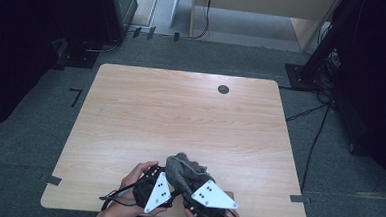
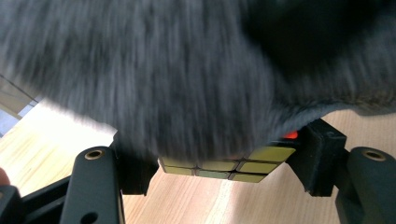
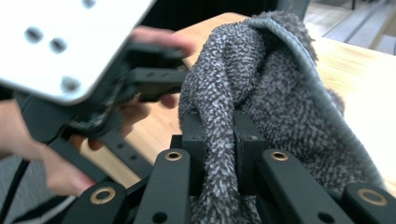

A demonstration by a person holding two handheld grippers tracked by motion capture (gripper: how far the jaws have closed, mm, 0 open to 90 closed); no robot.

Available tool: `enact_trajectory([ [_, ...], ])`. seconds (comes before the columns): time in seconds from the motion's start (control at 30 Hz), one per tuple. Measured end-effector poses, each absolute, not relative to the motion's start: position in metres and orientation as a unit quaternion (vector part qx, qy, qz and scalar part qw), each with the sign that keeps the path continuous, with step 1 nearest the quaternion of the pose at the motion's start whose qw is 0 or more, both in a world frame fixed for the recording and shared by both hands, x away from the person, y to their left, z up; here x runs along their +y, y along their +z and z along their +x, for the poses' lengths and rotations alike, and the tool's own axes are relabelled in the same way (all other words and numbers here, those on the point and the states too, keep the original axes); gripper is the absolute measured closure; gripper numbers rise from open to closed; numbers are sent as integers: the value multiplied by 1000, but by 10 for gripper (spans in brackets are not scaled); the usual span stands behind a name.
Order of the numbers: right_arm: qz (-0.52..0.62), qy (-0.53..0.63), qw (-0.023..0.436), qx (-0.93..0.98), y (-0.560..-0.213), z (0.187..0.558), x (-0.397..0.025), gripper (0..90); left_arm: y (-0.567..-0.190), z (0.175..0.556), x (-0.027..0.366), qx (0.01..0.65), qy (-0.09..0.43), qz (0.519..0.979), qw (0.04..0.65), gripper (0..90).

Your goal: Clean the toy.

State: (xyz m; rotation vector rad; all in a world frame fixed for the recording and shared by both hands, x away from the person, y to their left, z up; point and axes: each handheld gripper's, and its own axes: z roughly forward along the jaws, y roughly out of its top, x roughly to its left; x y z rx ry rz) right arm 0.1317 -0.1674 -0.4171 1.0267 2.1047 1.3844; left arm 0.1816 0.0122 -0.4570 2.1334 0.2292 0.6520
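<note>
**Grey cloth and puzzle cube, held at the near edge of the table**

Where the high view looks down, both grippers sit close together at the near edge of the table [image 1: 181,108], slightly right of its middle. Left gripper [image 1: 163,173]: held in a hand [image 1: 132,178], tip against the grey cloth [image 1: 187,171]; jaw state cannot be told from above. Right gripper [image 1: 193,188]: tip buried in the cloth. Cloth: bunched in a mound just beyond the two grey plates.

Left gripper view. Left gripper [image 2: 224,165]: jaws spread wide, clamped on either side of a puzzle cube [image 2: 229,165] with yellow-green tiles and a spot of red at its right. Cloth [image 2: 154,79] draped over the cube from above, blurred, fuzzy, dark grey. Wood grain visible beneath.

Right gripper view. Right gripper [image 3: 219,140]: jaws nearly together, pinching a fold of the cloth [image 3: 280,88] between them. Cloth: nubbly terry pile, hemmed edge arching over the top. Left gripper [image 3: 154,79] just beside the cloth, at left.
</note>
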Motion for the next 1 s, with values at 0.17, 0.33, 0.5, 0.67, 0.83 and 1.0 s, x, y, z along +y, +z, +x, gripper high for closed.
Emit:
enact_trajectory([
  [0.17,374,498,213,753,-417,133,-170,793,-454,181,14,94,262,853,442,339],
  [0.33,431,496,233,717,-413,143,-201,793,-451,184,22,97,253,844,462,339],
  [0.5,451,526,175,700,-420,153,-217,793,-443,187,32,106,231,826,503,339],
  [0.67,457,550,97,692,-437,164,-219,790,-440,188,39,106,221,814,526,339],
  [0.83,459,548,89,694,-440,167,-221,786,-440,188,39,107,218,811,532,338],
  [1.0,460,530,94,706,-443,168,-220,785,-438,189,41,118,223,806,536,338],
])
